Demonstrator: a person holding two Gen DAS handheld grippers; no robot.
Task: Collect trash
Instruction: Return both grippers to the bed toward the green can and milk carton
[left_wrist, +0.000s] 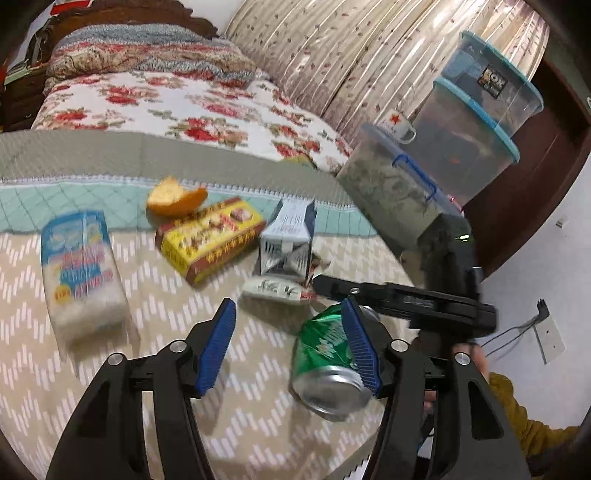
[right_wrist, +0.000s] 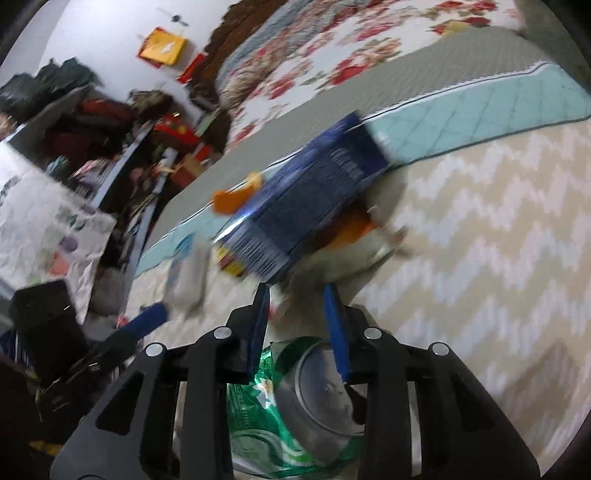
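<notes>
Both jaws stand apart. On the left gripper (left_wrist: 290, 314) they gape wide with bare bedcover between the blue pads (left_wrist: 216, 350), gripping nothing. The crushed green can (left_wrist: 325, 365) lies on its side on the zigzag bedcover (left_wrist: 92, 376) at the right pad; whether it touches the pad I cannot tell. On the right gripper (right_wrist: 297, 291) the jaws stand narrower, and nothing is visibly pinched between them, though the view is blurred. That gripper reaches in from the right in the left wrist view, its tip near a small white wrapper (left_wrist: 275, 291) just beyond the can.

Farther on the bed lie other pieces: a white and blue packet (left_wrist: 79, 273) to the left, a yellow box (left_wrist: 210, 240) in the middle with an orange peel (left_wrist: 175, 197) behind it, and a blue and white carton (left_wrist: 290, 240) to its right. Stacked clear storage boxes (left_wrist: 476, 125) stand far right.
</notes>
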